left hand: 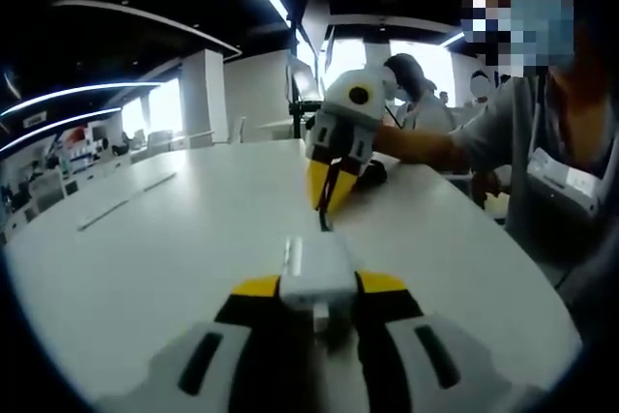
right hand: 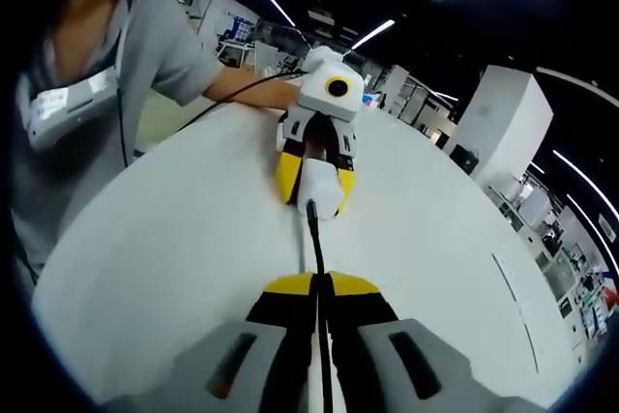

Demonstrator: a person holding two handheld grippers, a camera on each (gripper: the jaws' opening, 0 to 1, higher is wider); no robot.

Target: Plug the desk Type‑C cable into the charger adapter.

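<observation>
While clamped, white adapter (left hand: 314,273) meets black cable (right hand: 316,239).

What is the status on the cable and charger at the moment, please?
Left gripper shut on charger adapter. Right gripper shut on Type-C cable, plug at the adapter's port; seating cannot be told. White table, nothing between them.
</observation>
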